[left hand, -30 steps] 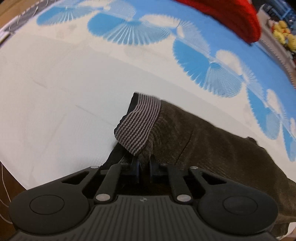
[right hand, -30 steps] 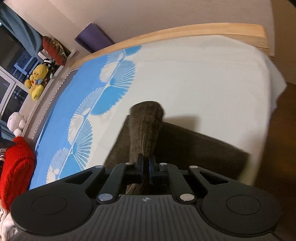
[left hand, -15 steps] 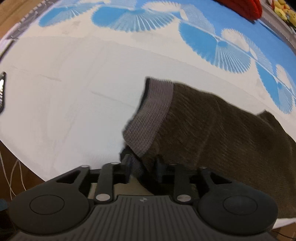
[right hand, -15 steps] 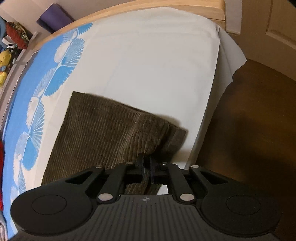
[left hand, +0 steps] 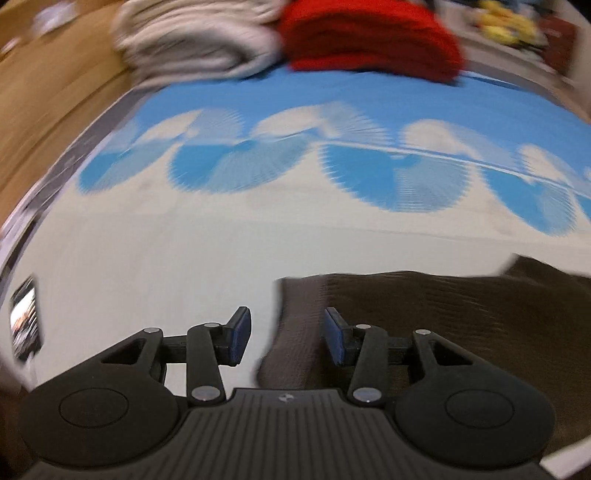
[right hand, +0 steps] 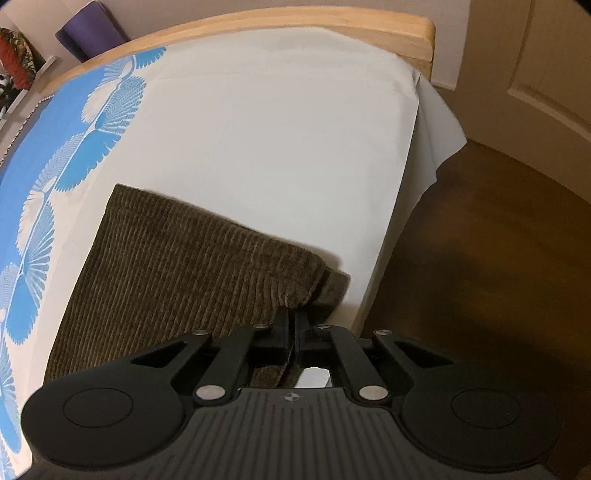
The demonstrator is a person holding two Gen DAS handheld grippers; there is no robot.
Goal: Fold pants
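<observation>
The brown corduroy pants (right hand: 192, 266) lie folded flat on the white and blue bedspread (right hand: 266, 140). My right gripper (right hand: 293, 326) is shut on the pants' near right corner, close to the bed's edge. In the left wrist view my left gripper (left hand: 282, 339) is open, its jaws wide apart, and the grey ribbed waistband (left hand: 295, 314) lies on the bed between the fingers. The rest of the pants (left hand: 461, 314) spreads to the right. This view is blurred by motion.
A red folded garment (left hand: 369, 40) and a pile of grey-white cloth (left hand: 199, 40) sit at the far end of the bed. A wooden bed frame (right hand: 332, 26) runs along the far side. Brown floor (right hand: 480, 258) lies right of the bed. A phone-like object (left hand: 24, 325) lies at the left edge.
My left gripper has opened and let go of the waistband, which now lies on the bed. The right gripper has lowered its corner of the pants to the bed and stays shut.
</observation>
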